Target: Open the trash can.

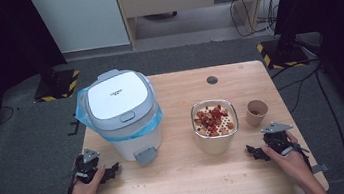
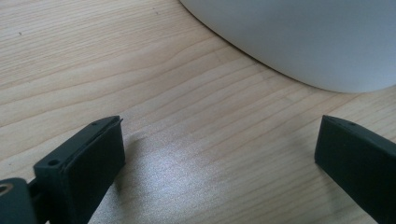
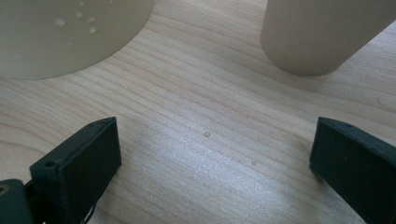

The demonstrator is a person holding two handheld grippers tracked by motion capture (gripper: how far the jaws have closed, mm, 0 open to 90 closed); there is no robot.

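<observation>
- White pedal bin with blue liner (image 1: 121, 115) stood on the wooden table (image 1: 180, 176), left; left gripper (image 1: 110, 171) just beside it, right gripper (image 1: 254, 152) near the metal strainer bowl (image 1: 215, 124).
- Left gripper view: jaws wide apart, empty.
- Right gripper view: jaws wide apart, empty, paper cup (image 3: 322, 32) ahead.

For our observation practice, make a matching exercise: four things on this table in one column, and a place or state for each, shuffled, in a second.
Things:
1. pedal bin
2. strainer bowl
3. paper cup
4. left tool

Places or states:
A. holds red pieces
B. lid closed, blue bag lining
C. jaws open near the table's front edge
D. right of the bowl

Pairs: 1-B, 2-A, 3-D, 4-C
</observation>
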